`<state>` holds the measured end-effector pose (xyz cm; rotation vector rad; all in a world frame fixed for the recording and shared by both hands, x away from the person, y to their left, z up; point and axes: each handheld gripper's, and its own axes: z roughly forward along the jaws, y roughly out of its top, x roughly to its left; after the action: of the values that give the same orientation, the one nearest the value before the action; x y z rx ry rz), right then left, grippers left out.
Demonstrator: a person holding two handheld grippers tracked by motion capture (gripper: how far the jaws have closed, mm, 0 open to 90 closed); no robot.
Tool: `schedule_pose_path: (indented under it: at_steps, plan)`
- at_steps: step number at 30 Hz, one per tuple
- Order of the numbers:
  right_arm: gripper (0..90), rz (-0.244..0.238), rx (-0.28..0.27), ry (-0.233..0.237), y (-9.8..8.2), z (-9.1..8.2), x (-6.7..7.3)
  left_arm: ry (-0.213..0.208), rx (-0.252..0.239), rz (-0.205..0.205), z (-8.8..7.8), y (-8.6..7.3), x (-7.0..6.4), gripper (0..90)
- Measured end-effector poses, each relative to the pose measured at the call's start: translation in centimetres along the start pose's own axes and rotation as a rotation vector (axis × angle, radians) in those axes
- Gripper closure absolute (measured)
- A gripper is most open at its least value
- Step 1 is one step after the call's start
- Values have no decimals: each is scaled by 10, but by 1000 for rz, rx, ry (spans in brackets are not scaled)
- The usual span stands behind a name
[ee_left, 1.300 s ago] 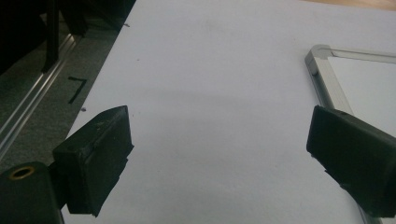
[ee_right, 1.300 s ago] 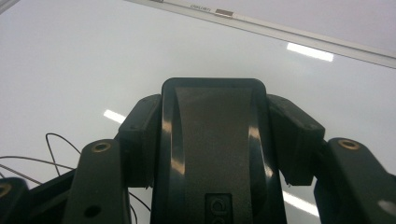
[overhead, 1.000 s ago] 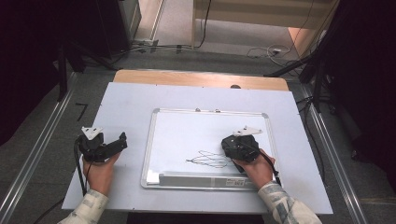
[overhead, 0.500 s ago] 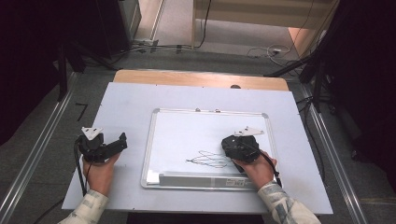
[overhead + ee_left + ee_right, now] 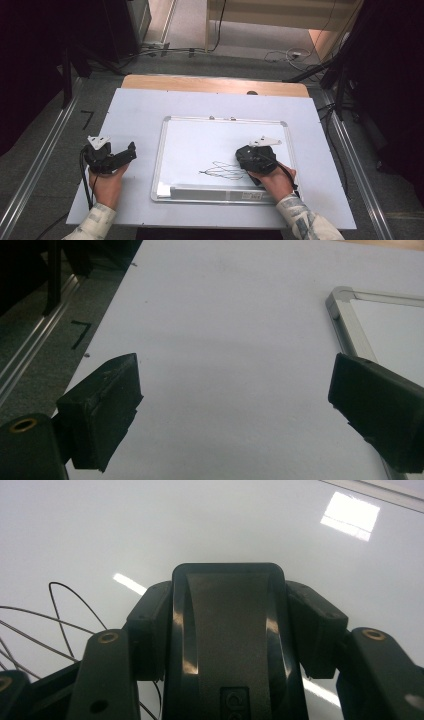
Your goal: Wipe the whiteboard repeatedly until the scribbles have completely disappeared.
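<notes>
At the right gripper point(image 5: 255, 158): pinches a glossy black plastic block eraser point(image 5: 227, 610) between both jaws, face down on the white dry-erase board with the silver metal frame point(image 5: 162, 150). Seems so held to keep the pad flat and pressed for wiping. Just to that gripper's left on the board, thin black looping marker scribbles point(image 5: 222, 171), crossing under the left jaw in the right gripper view; likely the target of the wiping, with most of the tangle yet uncleared. At the left gripper point(image 5: 235, 392): jaws spread wide, gripping nothing, low over the pale grey rectangular tabletop sheet point(image 5: 225, 315), with the board's rounded frame corner ahead and to its right. Probably parked there out of the eraser's way, or ready to steady the frame; cannot tell which. As for writing: a small embossed emblem low on the eraser's back, too small to read; a pale label strip point(image 5: 252, 196) on the board's near rail, beside the right hand point(image 5: 275, 181), illegible; a dark mark like a "7" point(image 5: 80, 334) on the grey floor ahead and left of the left gripper.
</notes>
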<state>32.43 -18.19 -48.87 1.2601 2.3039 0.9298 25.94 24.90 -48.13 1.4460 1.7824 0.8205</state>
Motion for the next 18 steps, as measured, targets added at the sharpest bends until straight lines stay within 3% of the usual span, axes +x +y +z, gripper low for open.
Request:
schedule_pose_path:
  at_steps: [12,18]
  plan:
    - [387,-24,18,14,3,1,5,-3,1,-1,0,0,0,73]
    - [387,-41,26,22,8,5,16,-6,-2,-2,0,0,0,73]
